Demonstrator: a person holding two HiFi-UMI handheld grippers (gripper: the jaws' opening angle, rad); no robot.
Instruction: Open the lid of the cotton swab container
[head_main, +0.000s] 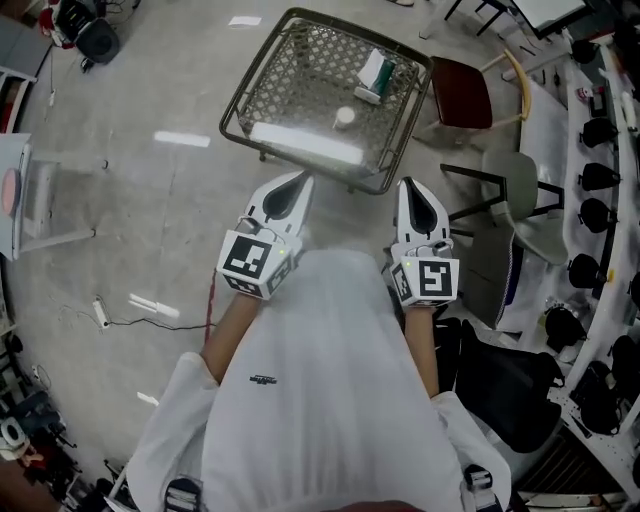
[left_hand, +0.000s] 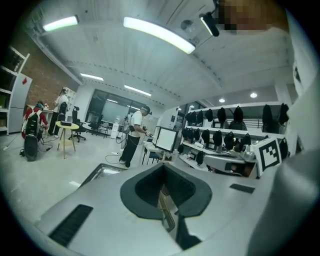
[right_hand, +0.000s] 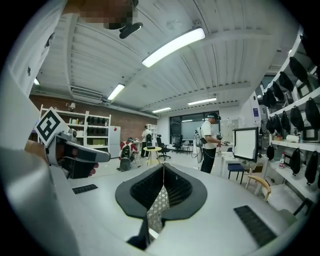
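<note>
A small round white container (head_main: 345, 116) stands on a mesh-topped metal table (head_main: 290, 80) ahead of me, beside a green and white box (head_main: 377, 70). My left gripper (head_main: 303, 181) is held out in front of my body, short of the table's near edge, its jaws shut with nothing between them. My right gripper (head_main: 411, 186) hangs level with it by the table's near right corner, also shut and empty. In the left gripper view the left gripper (left_hand: 162, 169) shows its pads pressed together. The right gripper (right_hand: 163, 168) looks the same in the right gripper view, with table mesh (right_hand: 159, 206) just below.
A chair with a dark red seat (head_main: 462, 92) and a grey chair (head_main: 520, 190) stand right of the table. Racks of black gear (head_main: 590, 180) line the right side, and a black bag (head_main: 500, 385) lies near my right. Cables (head_main: 130, 320) trail on the floor at left. A person (right_hand: 209, 142) stands further off.
</note>
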